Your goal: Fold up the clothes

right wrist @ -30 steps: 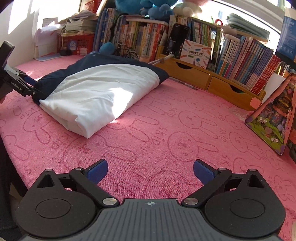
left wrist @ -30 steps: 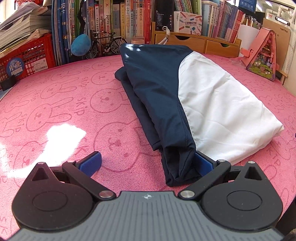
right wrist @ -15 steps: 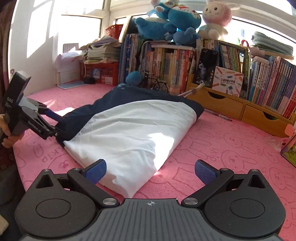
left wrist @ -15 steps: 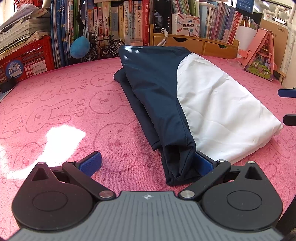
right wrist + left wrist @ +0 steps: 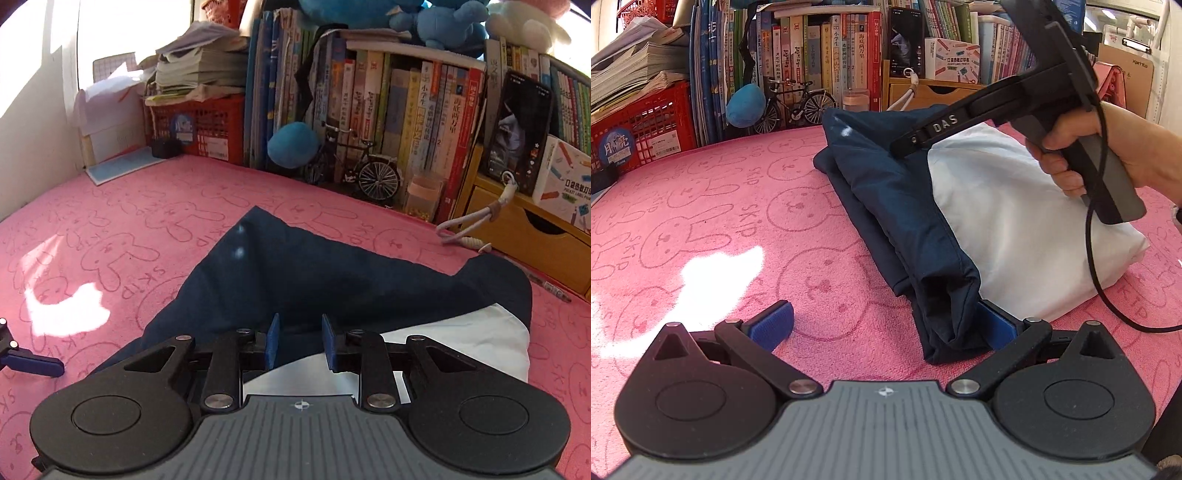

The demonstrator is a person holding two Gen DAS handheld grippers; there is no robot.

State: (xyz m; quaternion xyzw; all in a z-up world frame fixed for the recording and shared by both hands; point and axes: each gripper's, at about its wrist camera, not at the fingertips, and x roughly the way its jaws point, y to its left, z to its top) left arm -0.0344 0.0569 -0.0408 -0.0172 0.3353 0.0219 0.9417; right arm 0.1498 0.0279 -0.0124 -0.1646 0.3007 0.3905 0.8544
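Two colours make up the folded garment in front of you, navy along its left side and white on its right, and it lies on the pink bunny-print cloth that covers the table. Its long axis runs from the near edge, close to your left gripper, away toward the row of books at the far side, leaning a little to the left as it goes; the narrow navy end points back at you. Your left gripper sits low on the cloth with its blue pads spread wide apart: the right pad touches the near navy end, the left pad rests on bare cloth. Your right hand holds the right gripper above the middle of the garment, aimed toward the far left. Its fingers stand partly closed with a narrow gap between the pads, and navy fabric shows through that gap; you cannot tell whether they touch the fabric. A model bicycle stands by the books beyond the far end.
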